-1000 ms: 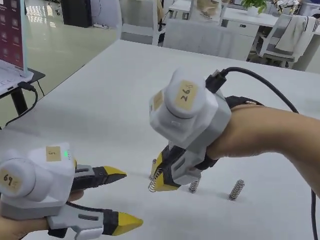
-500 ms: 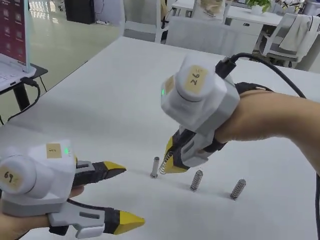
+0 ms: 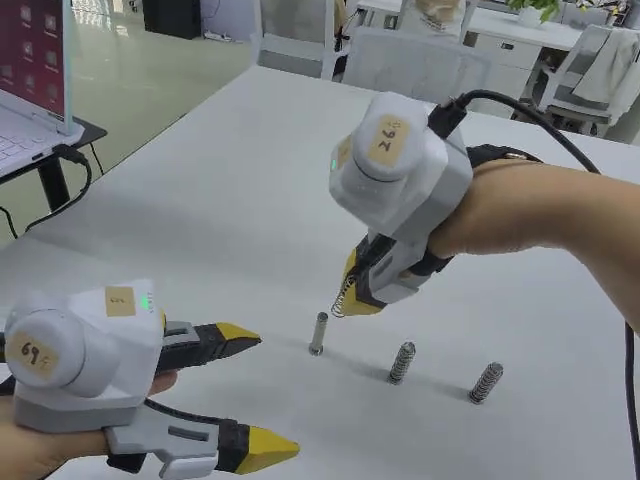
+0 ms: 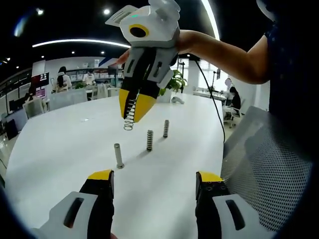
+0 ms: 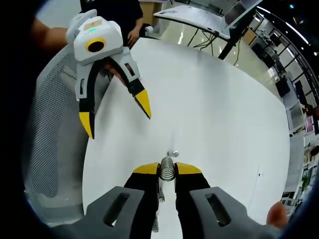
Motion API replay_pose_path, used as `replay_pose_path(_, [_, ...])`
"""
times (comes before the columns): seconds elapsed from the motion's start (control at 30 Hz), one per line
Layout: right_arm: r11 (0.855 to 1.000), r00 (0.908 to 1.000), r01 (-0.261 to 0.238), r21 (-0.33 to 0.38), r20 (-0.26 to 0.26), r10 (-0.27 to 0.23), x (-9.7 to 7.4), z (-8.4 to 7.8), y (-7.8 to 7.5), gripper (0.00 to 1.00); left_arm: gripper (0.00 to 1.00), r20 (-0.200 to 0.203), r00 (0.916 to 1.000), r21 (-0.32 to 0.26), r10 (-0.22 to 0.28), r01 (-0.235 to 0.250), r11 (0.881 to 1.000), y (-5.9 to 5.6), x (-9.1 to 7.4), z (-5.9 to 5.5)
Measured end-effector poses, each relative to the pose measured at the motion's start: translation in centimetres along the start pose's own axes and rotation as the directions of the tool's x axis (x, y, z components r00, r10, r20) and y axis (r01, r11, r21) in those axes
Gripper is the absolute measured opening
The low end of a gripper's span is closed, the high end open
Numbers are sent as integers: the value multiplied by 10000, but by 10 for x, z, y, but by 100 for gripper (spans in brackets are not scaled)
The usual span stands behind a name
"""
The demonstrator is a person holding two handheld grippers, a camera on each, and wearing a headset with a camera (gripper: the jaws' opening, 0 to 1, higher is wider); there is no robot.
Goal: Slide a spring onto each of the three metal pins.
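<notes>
**Third spring held over the bare pin, not yet on**

Labels: the right gripper (image 3: 356, 302) carries a handwritten 26 sticker (image 3: 388, 138) on its round top. The left gripper (image 3: 262, 395) carries a 69 sticker (image 3: 30, 355). A smaller tag beside the 69 is too small to read. A green light shows on each housing.

Surface and room: a plain white table (image 3: 200, 220) in an open office. A laptop (image 3: 30, 80) stands on a stand at the left with red tiles on its screen, the text illegible. Chairs stand beyond the table, and a cloth (image 3: 590, 60) hangs over one of them. A mesh chair (image 4: 269, 164) sits beside the person.

Grippers: the right gripper's yellow tips are clamped narrow on the spring (image 3: 343, 295), which hangs down from them. The left gripper rests low at the near edge with its jaws spread wide and nothing between them.

Task items: three pins stand upright in a row.
- The bare pin (image 3: 318, 333) is nearest the left gripper.
- The second pin (image 3: 402, 362) and the third pin (image 3: 487, 382) each already wear a spring.
- The held spring's lower end sits above the bare pin and just to its right, clear of it.
- In the right gripper view the pin's top lies just beyond the spring's end.

Change over the last second: the right gripper has risen. Its tips were down at table level, partly covering the bare pin, and that pin now stands fully exposed below them. The left gripper keeps the same wide spread. The other two pins are unchanged.
</notes>
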State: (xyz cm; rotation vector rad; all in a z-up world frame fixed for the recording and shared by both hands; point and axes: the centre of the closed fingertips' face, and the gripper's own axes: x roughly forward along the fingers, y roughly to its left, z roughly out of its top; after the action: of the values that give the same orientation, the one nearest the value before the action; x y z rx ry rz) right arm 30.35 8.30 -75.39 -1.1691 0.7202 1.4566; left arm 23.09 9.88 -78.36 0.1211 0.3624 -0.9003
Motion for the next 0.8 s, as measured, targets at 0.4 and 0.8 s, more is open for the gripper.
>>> replay_pose_path(0.4, [9999,9998,-106,-57,-189,105,16,1,-11,9,63,-54,10000,-60,-52,52,10000,0,0,-2])
replay_pose_path(0.8, [9997,9990,-252,32,-365,253,32,-3,-16,9,62,-64,10000,-154,-4,3,9999,2,-2,-5])
